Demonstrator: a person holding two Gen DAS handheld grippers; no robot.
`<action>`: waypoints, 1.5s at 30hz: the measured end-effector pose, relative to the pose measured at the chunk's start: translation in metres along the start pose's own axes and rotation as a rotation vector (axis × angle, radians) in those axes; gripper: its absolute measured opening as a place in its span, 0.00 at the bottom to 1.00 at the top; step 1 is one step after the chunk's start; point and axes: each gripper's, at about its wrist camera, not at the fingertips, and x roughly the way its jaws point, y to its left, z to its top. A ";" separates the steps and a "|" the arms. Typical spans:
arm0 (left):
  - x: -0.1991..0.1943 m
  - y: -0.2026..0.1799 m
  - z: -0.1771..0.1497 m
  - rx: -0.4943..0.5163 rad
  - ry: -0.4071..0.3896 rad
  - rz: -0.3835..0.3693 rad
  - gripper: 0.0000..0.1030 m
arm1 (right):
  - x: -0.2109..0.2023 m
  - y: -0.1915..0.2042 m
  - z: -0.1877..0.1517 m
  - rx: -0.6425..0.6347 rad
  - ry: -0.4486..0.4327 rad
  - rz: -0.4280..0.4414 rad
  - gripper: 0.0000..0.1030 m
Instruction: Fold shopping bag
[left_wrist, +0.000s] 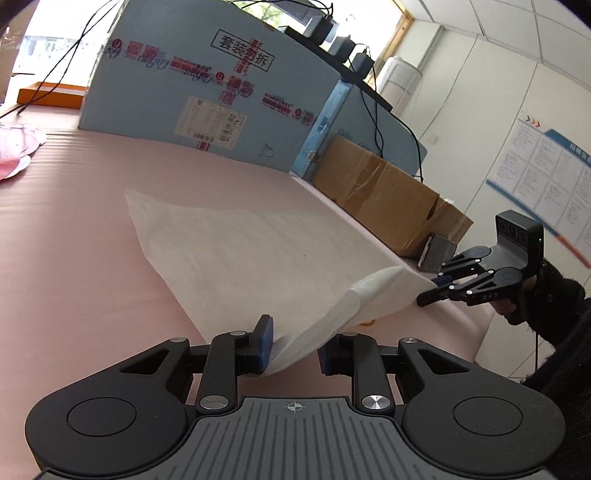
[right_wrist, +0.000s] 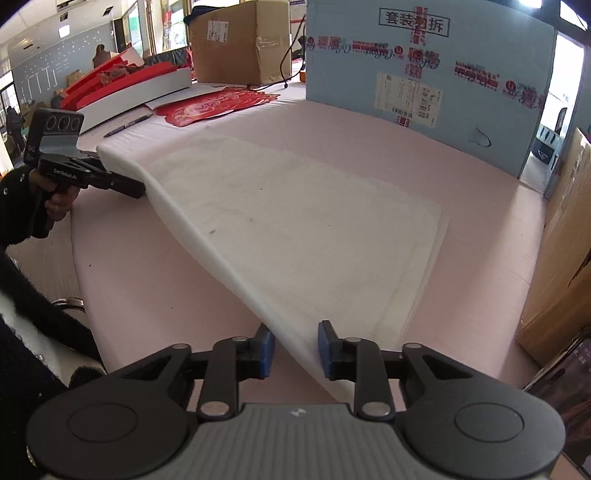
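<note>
Bag (right_wrist: 295, 221): a white shopping bag is lying flat on the pink table (right_wrist: 369, 147), its near edge being lifted off the surface.
Left gripper (left_wrist: 293, 345): the near left corner of the bag is being pinched between the blue pads (left_wrist: 266, 341), jaws nearly closed.
Right gripper (right_wrist: 295, 349): the near right corner is being held, jaws narrowed onto the folded edge.
Surroundings: a blue carton (left_wrist: 192, 85) is standing beyond the bag; a brown box (left_wrist: 388, 199) is sitting beside the table.
</note>
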 end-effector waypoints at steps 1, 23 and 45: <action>-0.001 -0.005 0.002 0.024 -0.015 -0.002 0.34 | 0.001 0.001 0.002 -0.002 0.006 0.017 0.10; -0.017 0.010 0.005 -0.175 -0.113 0.082 0.42 | 0.002 -0.051 0.004 0.444 -0.072 0.053 0.21; -0.020 -0.005 0.001 -0.159 -0.021 0.267 0.23 | 0.012 0.086 0.018 0.119 -0.429 -0.370 0.39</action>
